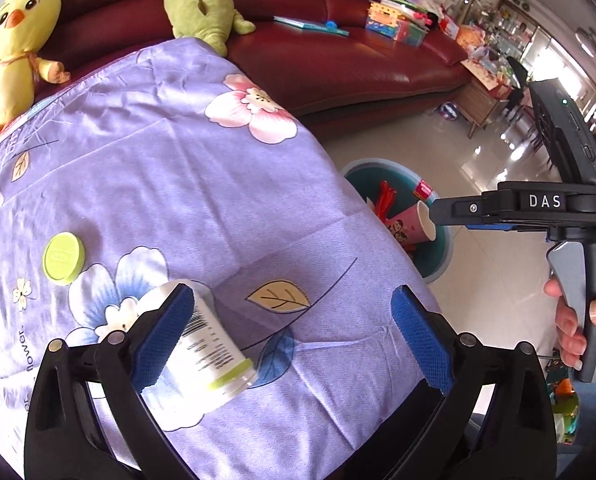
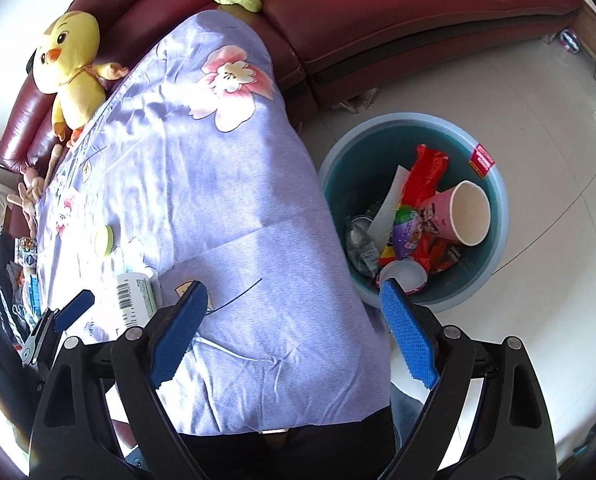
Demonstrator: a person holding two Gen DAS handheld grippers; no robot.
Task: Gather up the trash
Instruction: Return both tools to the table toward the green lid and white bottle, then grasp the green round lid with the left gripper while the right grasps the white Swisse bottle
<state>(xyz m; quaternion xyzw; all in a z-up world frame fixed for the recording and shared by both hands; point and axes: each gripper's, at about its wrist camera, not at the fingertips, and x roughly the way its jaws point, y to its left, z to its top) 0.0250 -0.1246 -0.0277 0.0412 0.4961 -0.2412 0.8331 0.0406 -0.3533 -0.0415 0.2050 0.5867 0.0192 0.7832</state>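
Wide-jawed and empty, the left gripper hovered over the white green-banded plastic bottle near the lilac floral cloth's front edge, seemingly poised to grab it, while the right gripper, jaws also wide and empty, hung beside the blue round trash bin.

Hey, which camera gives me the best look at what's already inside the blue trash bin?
The right wrist view. It looks down into the trash bin, showing the pink paper cup, red wrappers and white paper. The left wrist view catches only part of the bin, cut off by the purple cloth.
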